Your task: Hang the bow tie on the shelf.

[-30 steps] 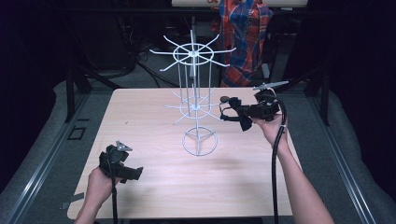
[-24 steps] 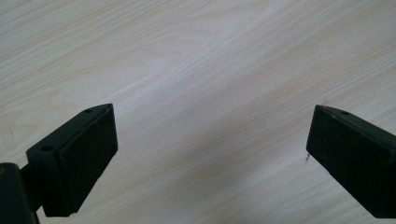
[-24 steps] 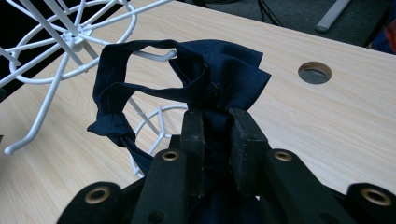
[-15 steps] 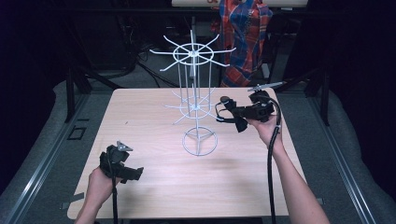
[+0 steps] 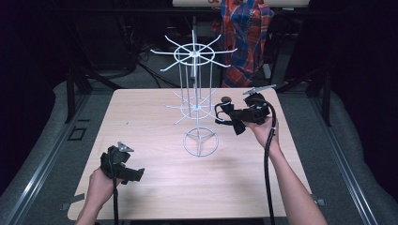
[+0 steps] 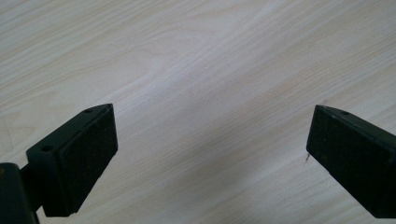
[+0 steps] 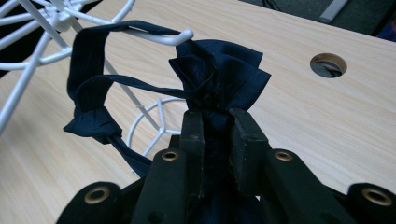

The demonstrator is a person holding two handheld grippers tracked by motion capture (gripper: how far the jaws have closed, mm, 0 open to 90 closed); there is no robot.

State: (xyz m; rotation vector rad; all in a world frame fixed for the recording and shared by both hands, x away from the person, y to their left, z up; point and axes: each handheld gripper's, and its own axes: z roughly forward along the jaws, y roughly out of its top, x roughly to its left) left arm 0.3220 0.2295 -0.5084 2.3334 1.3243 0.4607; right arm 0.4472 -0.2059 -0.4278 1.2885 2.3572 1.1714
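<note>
Between your right gripper's [image 7: 215, 122] jaws you're clamping a dark blue cloth pouch [image 7: 219, 70], now carried leftward so its strap loop [image 7: 88, 77] is hooking a white rack [image 5: 195, 101] prong at frame centre; hanging looks underway. Your left gripper [image 6: 210, 154] is idling, jaws apart, over the table [image 5: 155, 117].
</note>
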